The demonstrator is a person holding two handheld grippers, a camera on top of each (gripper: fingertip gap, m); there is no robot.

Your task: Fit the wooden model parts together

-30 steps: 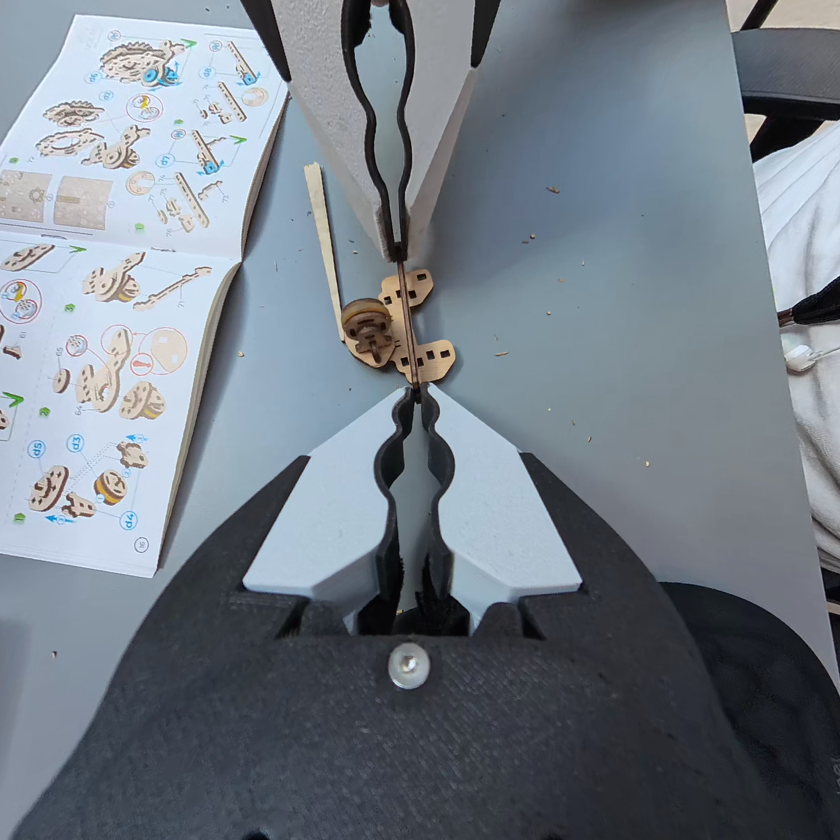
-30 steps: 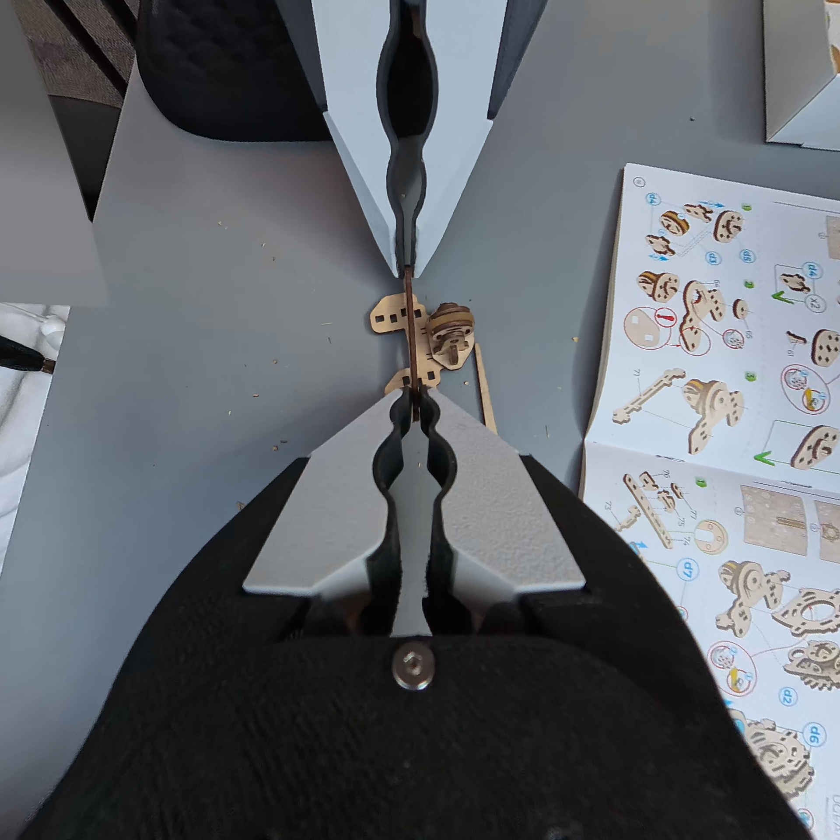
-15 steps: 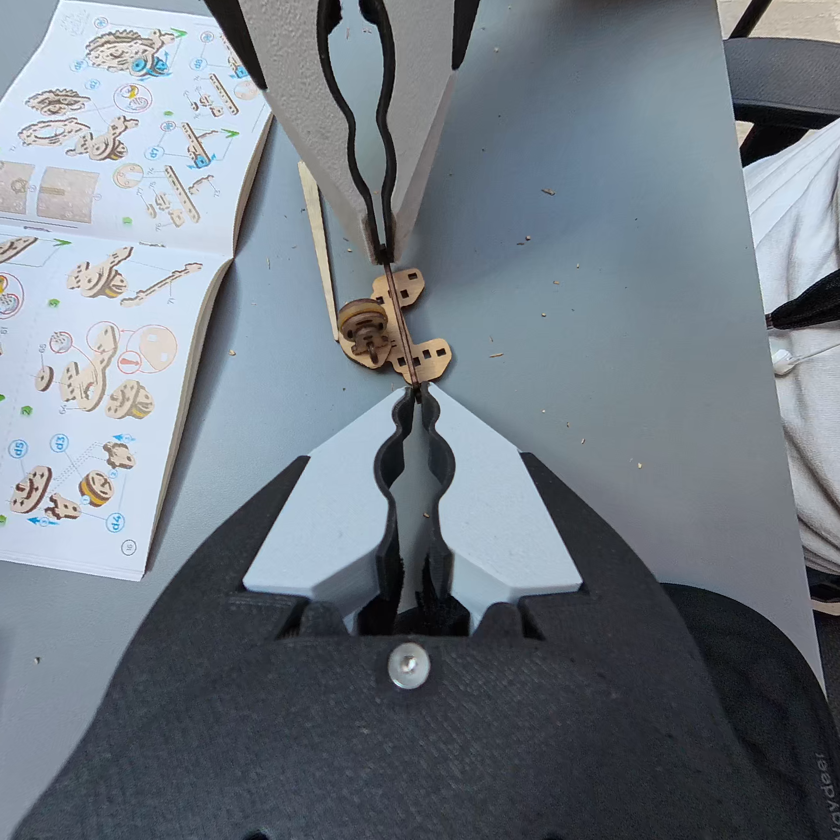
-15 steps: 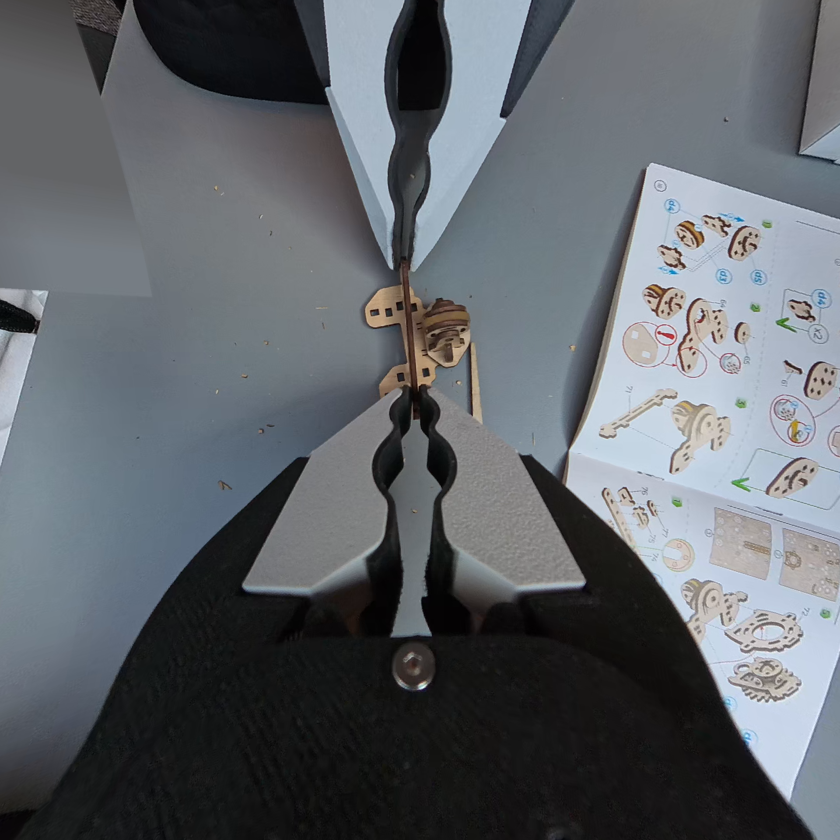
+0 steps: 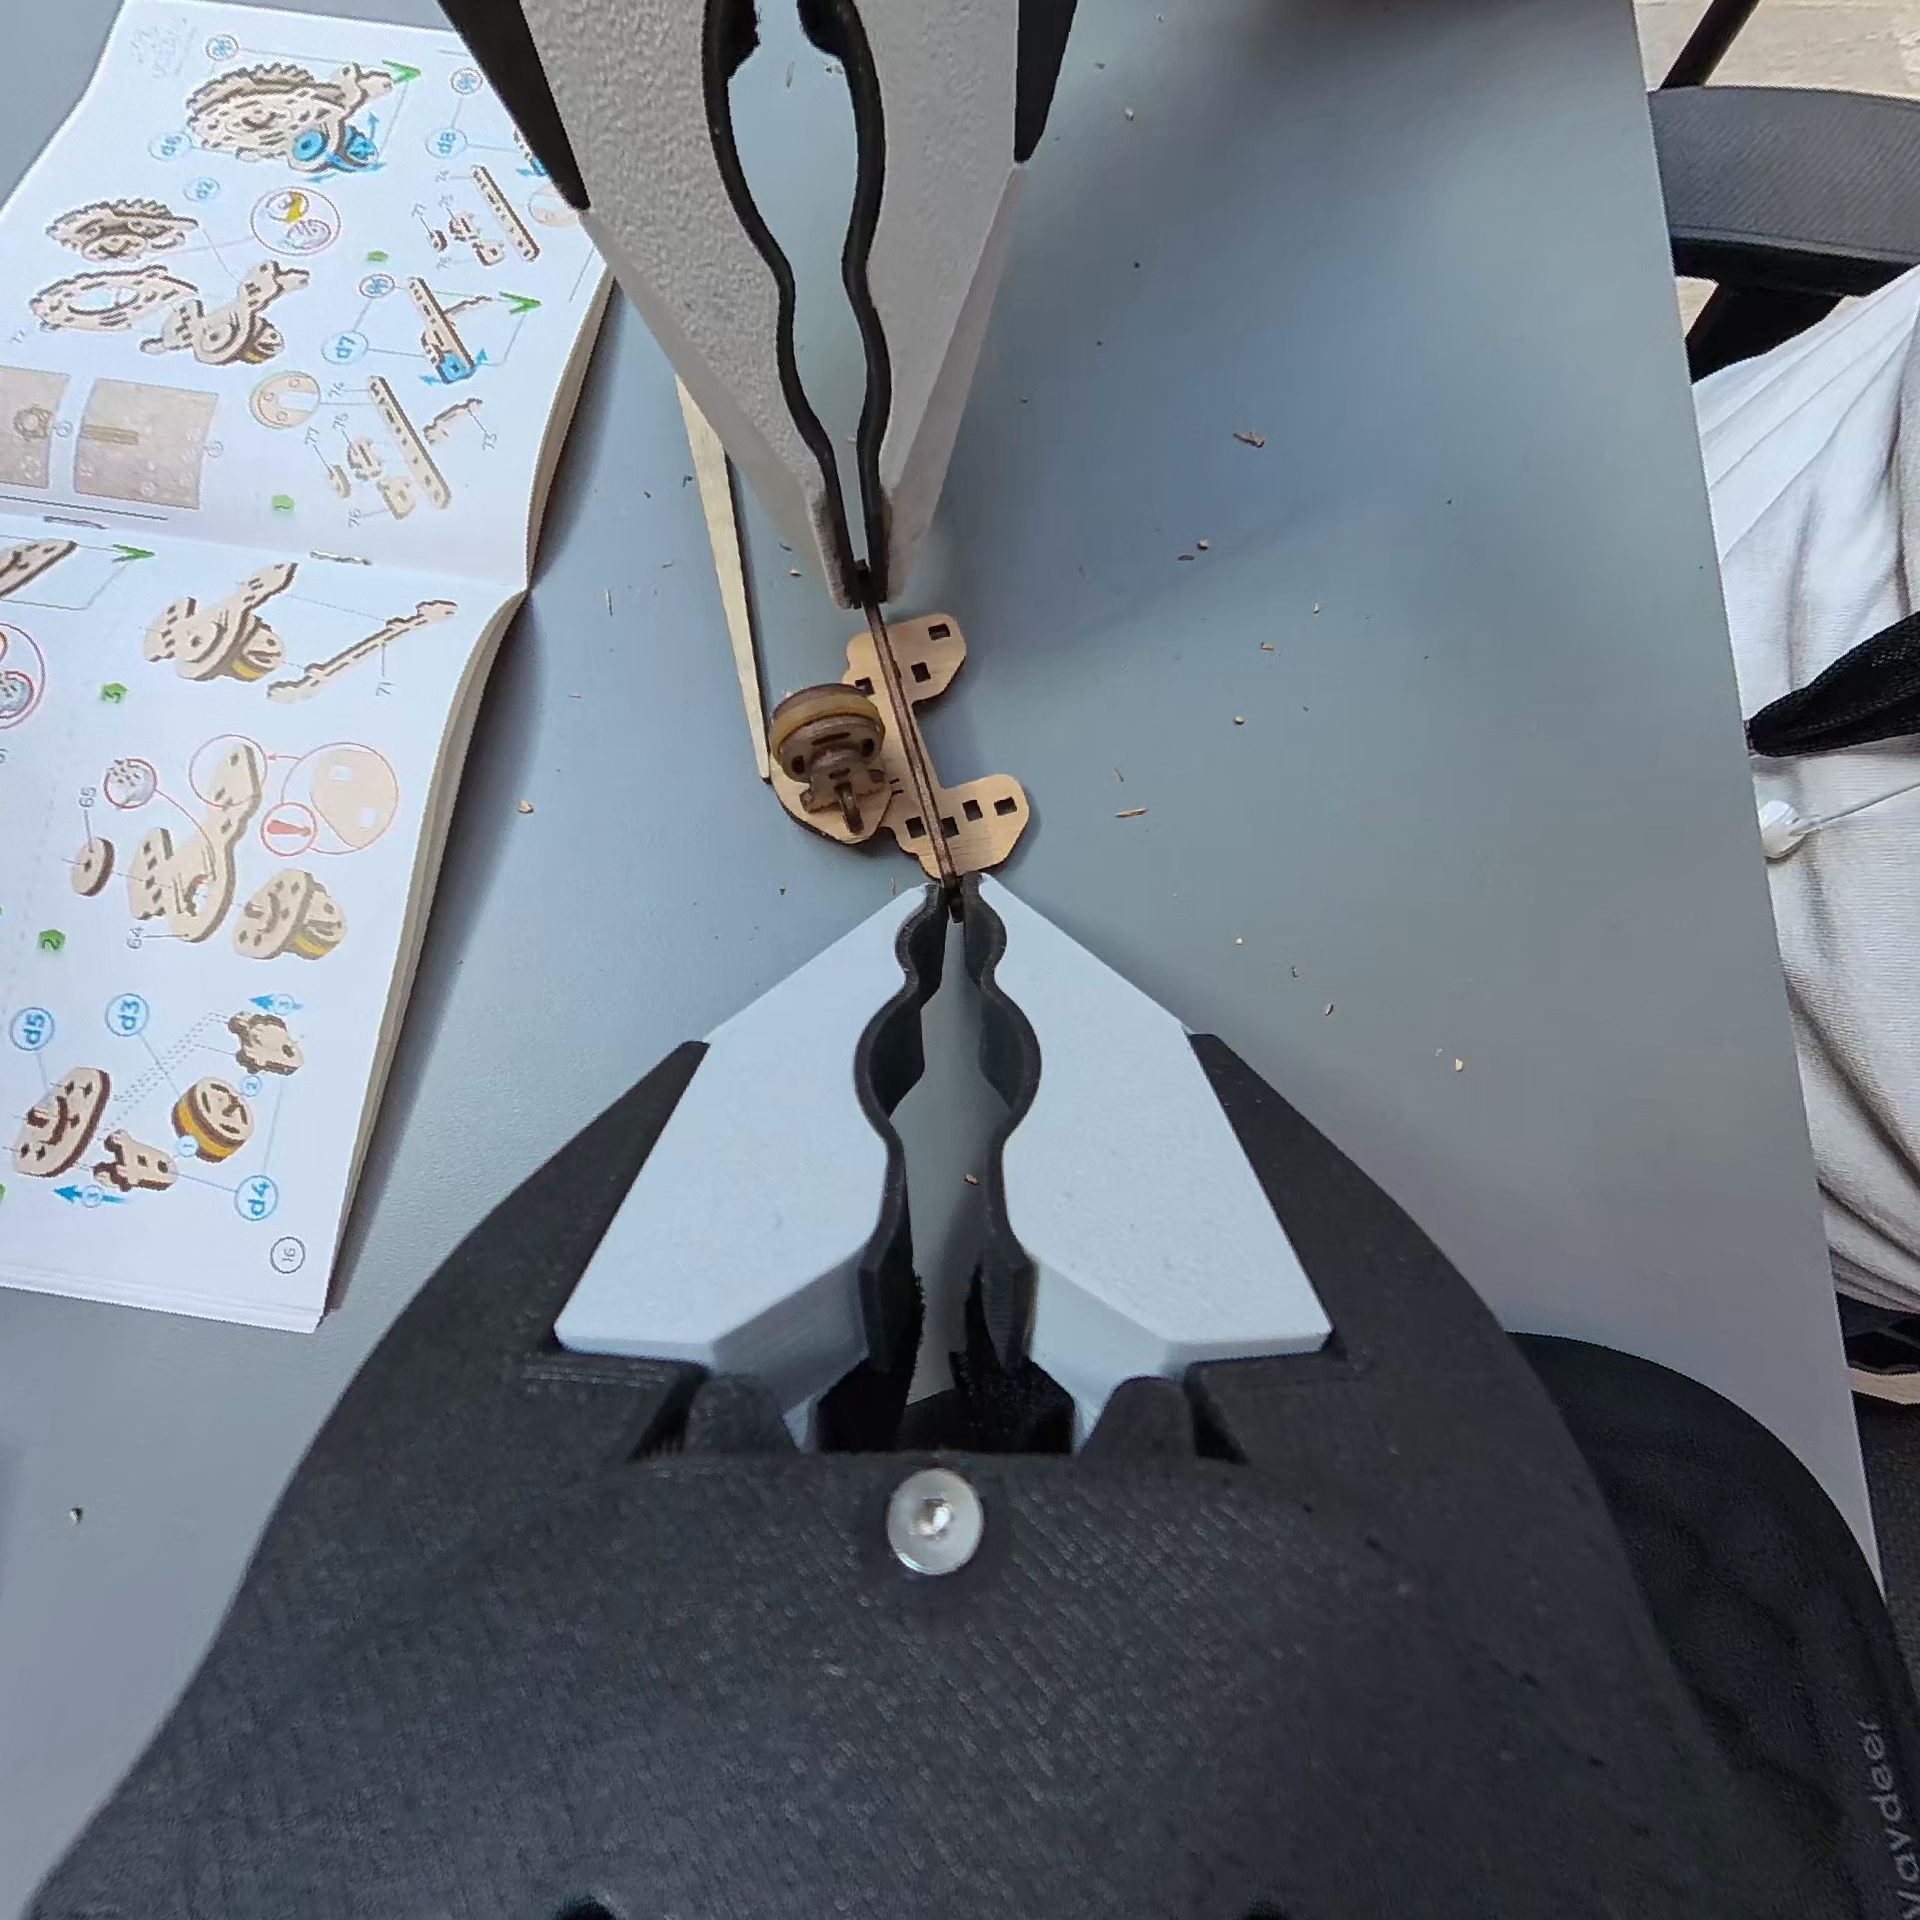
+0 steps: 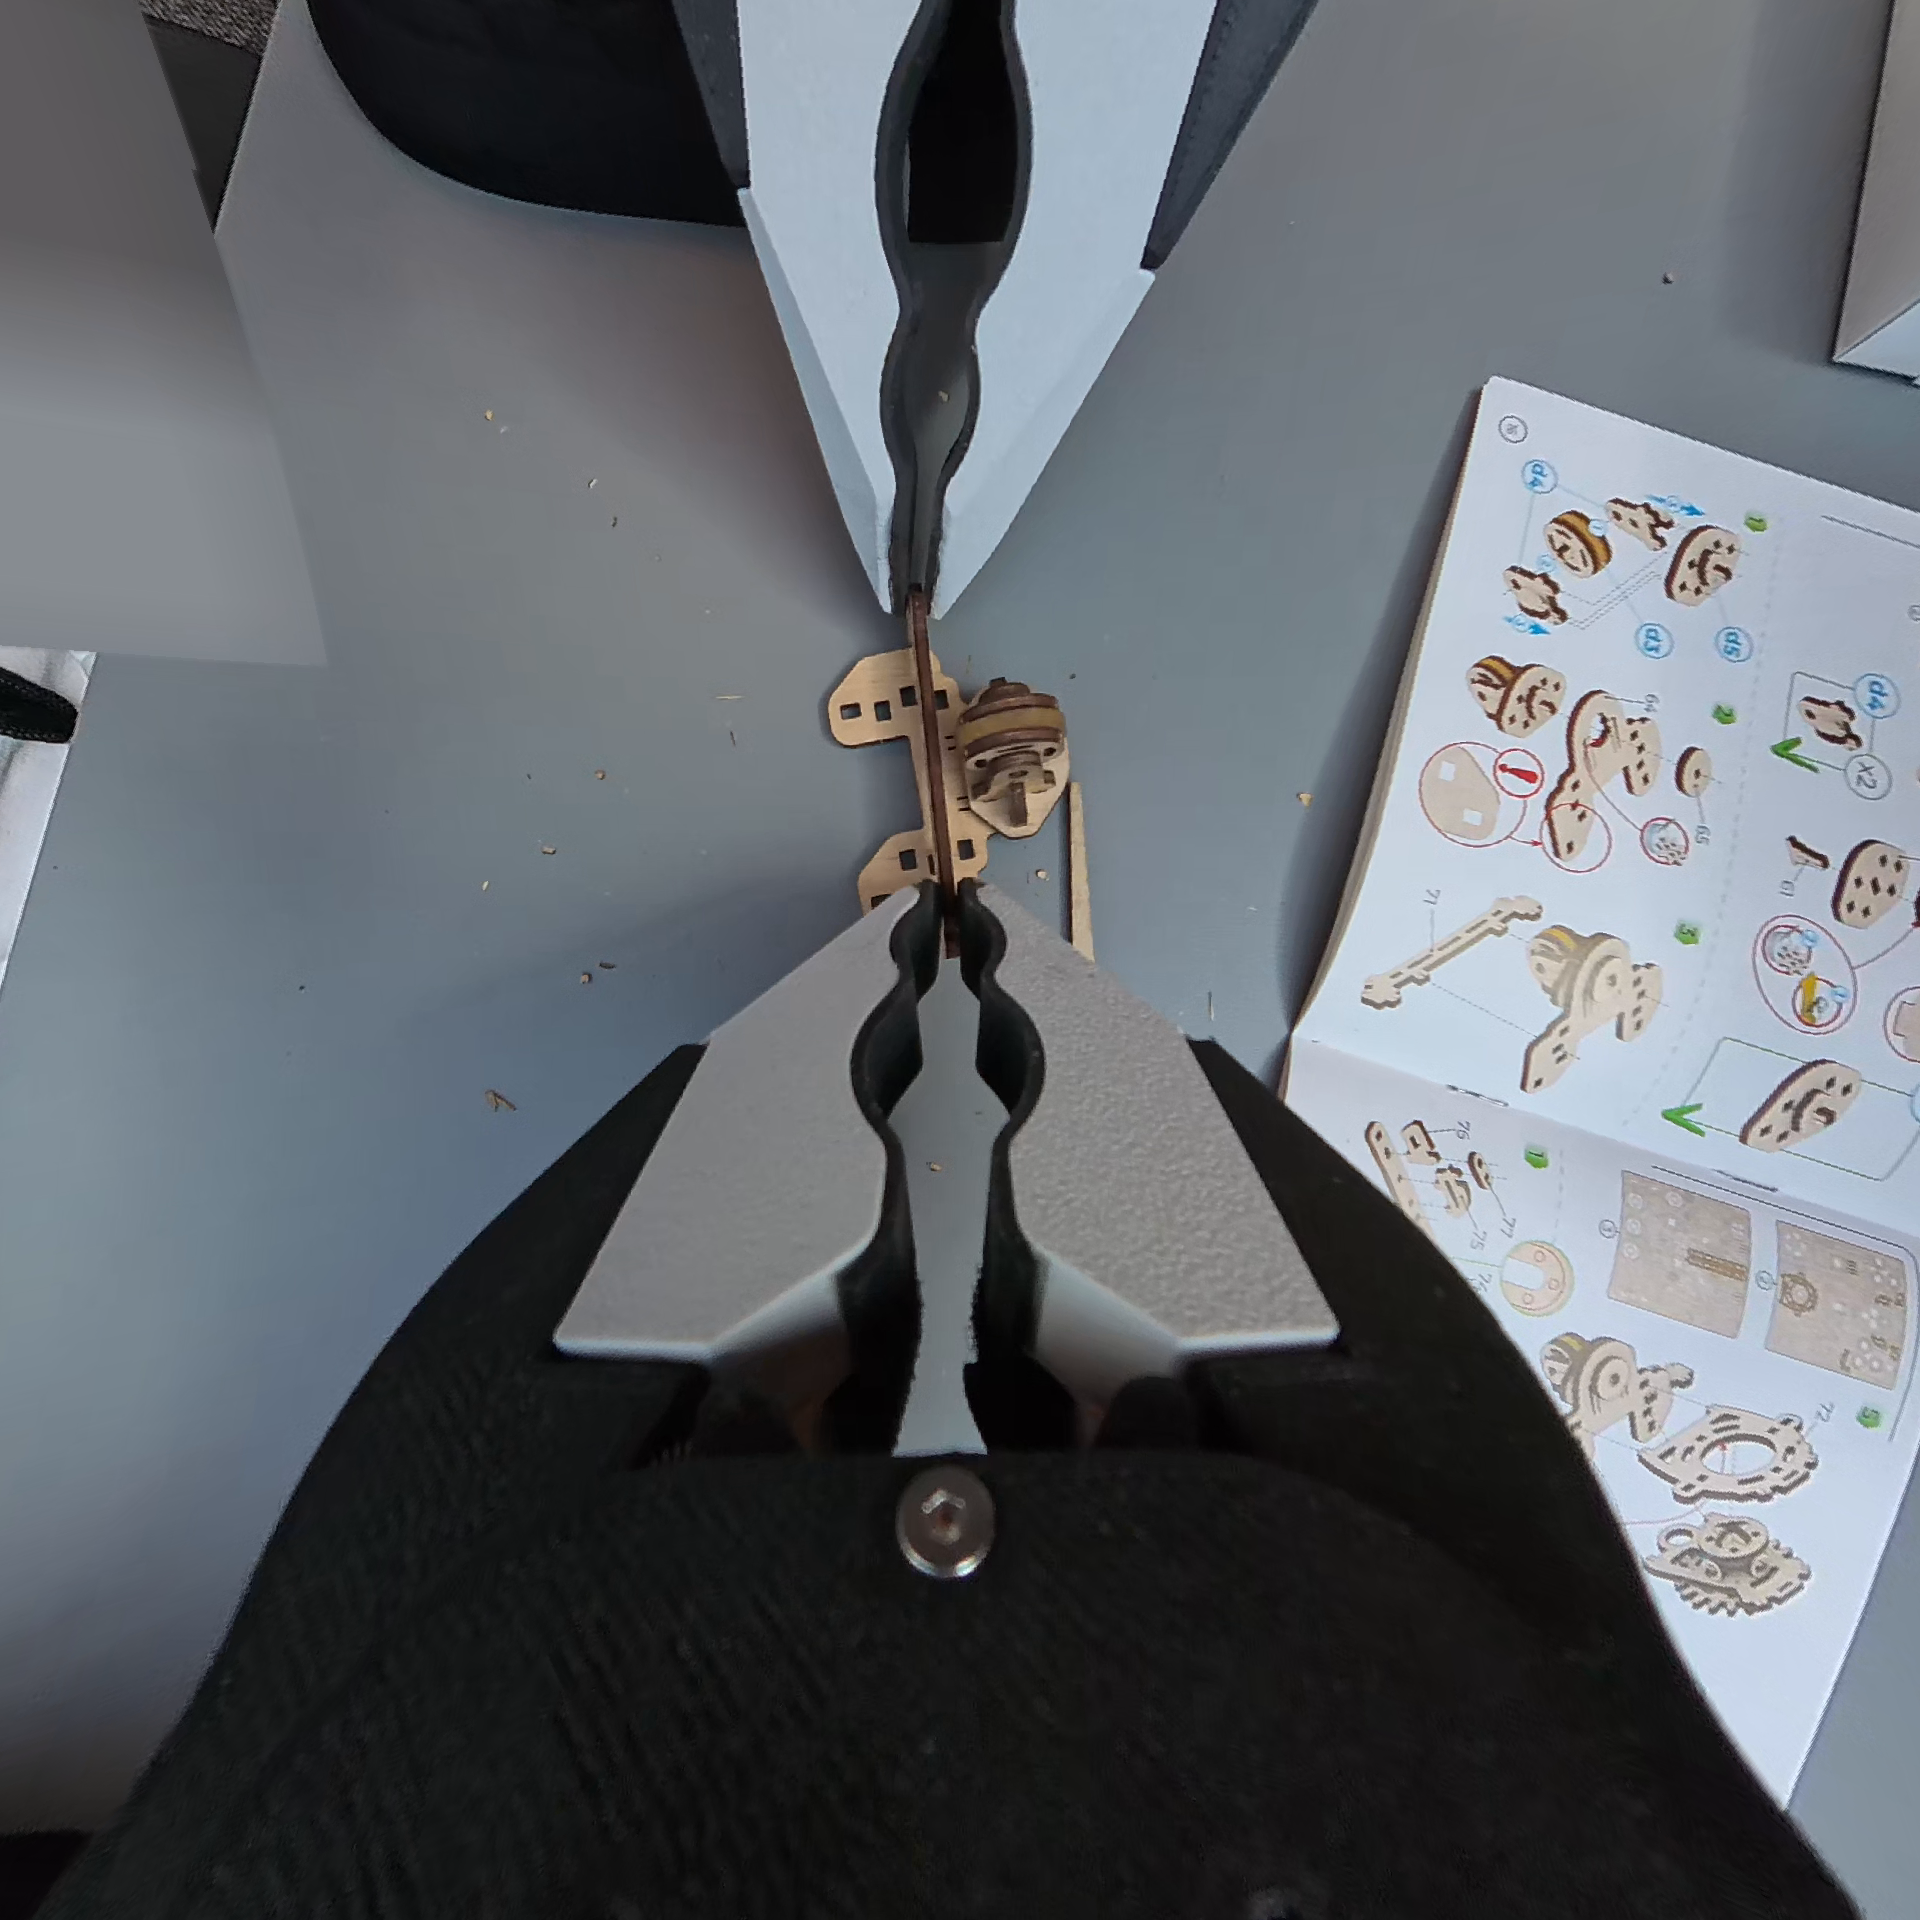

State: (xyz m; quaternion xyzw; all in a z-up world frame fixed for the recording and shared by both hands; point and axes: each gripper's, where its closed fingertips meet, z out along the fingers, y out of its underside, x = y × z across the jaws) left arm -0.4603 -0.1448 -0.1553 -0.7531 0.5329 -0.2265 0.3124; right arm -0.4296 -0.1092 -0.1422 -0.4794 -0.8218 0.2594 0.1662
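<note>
A thin dark-edged wooden strip (image 5: 906, 743) is seen edge-on, held at both ends. My left gripper (image 5: 951, 899) is shut on its near end. My right gripper (image 5: 862, 584) is shut on its far end. In the right wrist view the strip (image 6: 933, 758) runs from my right gripper (image 6: 945, 914) to my left gripper (image 6: 914, 601). Under the strip lies a flat slotted wooden plate (image 5: 977, 821) with a round hub (image 5: 829, 740) on it. I cannot tell if the strip touches the plate (image 6: 878, 712) beside the hub (image 6: 1010, 740).
An open instruction booklet (image 5: 260, 623) lies left of the parts, right of them in the right wrist view (image 6: 1662, 935). A flat wooden stick (image 5: 727, 582) lies by the plate. A person in white clothing (image 5: 1818, 727) sits at the grey table's (image 5: 1351, 727) edge. A white box (image 6: 1881, 208) stands far right. About 6 cm separates my left fingertips from my right.
Both grippers, still shut on the strip, have shifted and turned slightly over the table. The plate with the hub has not moved.
</note>
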